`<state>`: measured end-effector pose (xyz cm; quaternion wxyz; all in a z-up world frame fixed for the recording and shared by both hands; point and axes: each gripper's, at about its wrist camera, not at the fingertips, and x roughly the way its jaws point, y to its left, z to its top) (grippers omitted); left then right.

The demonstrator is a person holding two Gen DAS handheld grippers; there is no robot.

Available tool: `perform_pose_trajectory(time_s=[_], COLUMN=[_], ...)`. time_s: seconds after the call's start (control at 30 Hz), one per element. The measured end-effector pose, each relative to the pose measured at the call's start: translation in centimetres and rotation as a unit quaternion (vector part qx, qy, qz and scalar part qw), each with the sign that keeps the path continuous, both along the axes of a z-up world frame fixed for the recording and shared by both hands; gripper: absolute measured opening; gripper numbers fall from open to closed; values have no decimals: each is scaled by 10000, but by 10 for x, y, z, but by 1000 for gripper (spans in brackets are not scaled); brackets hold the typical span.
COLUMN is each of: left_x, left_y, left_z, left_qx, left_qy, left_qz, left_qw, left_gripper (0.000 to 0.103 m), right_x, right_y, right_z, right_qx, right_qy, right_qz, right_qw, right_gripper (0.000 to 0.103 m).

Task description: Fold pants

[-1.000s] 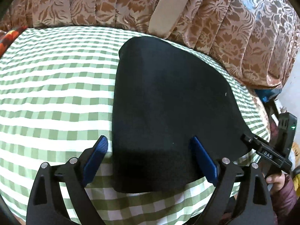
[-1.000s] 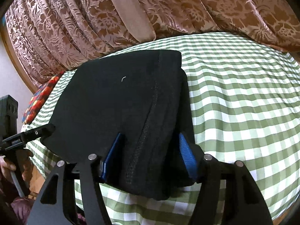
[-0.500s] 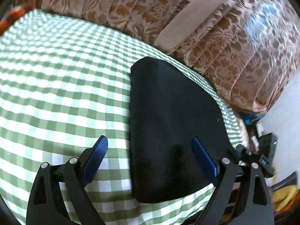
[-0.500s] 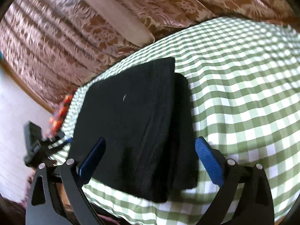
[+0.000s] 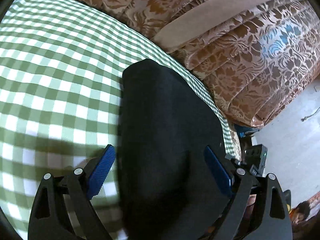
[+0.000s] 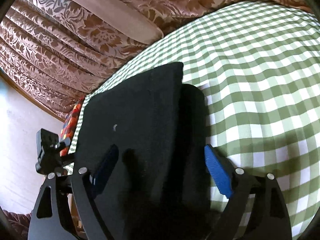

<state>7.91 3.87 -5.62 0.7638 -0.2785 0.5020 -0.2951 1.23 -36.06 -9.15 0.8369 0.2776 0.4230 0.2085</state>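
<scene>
The black pants [image 5: 170, 110] lie folded into a compact stack on the green-checked cloth [image 5: 50, 70]. My left gripper [image 5: 158, 156] is open and straddles the stack's near end, its blue pads clear of the fabric on both sides. From the other side, my right gripper [image 6: 162, 152] straddles the pants [image 6: 140, 110] too. Its jaws are closing, one pad hovering over the black fabric and the other beside the stack's edge over the cloth [image 6: 260, 80], neither pressing. Each gripper shows at the edge of the other's view: the right one [image 5: 258, 160] and the left one [image 6: 48, 150].
A brown floral curtain [image 5: 250, 60] hangs right behind the table, also in the right wrist view [image 6: 60, 50]. A red patterned item [image 6: 70, 120] lies past the pants' far corner. Grey floor [image 5: 290, 130] shows beyond the table edge.
The right jaws have let go of the pants' folded edge and spread wider. Both grippers have shifted and rolled, so the stack now sits between each pair of fingers. The left jaws stayed wide.
</scene>
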Motion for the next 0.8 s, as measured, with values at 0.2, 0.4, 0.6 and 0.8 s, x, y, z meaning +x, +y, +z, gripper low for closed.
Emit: perform_pose_trajectory(time_s=[0.2,0.4,0.6,0.8], left_x=[13,17,5,-6], left_y=[-3,-27,-23,-14], left_z=[-12,-19,-5,32], left_qx=[-266,-125,-215,-330], left_qy=[67,148,-231,-746], left_qz=[-285,-751,-659,-581], left_qw=[9992,9970,9973,9950], left_gripper=[89,69,38,35], right_x=[4,5,-1,10], right_y=[-4,-1,4,19], right_z=[-11,-11,9,39], right_qx=[241,243,150,17], right_qy=[79,30,-93,-376], right_qz=[179,210,168,381], right_qw=[9995,9995,9997,9986], right_gripper=[74,59,43,41])
